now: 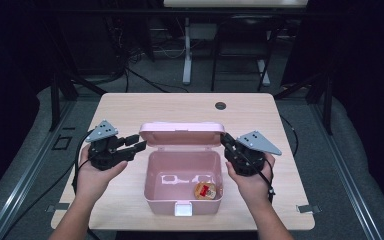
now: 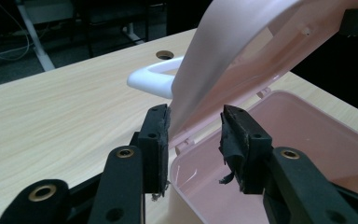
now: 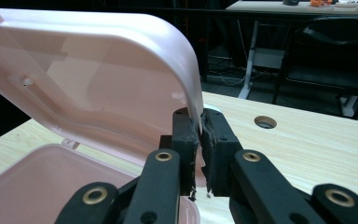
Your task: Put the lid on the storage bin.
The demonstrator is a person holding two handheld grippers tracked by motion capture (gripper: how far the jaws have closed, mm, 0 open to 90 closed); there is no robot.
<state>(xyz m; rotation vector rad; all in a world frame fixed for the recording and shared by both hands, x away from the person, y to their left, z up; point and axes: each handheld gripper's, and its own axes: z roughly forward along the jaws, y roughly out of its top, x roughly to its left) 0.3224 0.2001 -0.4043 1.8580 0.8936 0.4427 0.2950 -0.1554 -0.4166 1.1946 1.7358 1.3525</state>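
The pink plastic lidded box (image 1: 182, 177) sits at the table's (image 1: 130, 107) near edge, its lid (image 1: 181, 134) standing open. The right tool (image 3: 201, 128) pinches the lid's edge; the left tool (image 2: 196, 130) is spread around the opposite edge. Closing seemingly remains. The high view reveals a small round orange-red packet (image 1: 205, 190) inside; the left gripper view shows the white handle (image 2: 151, 79).
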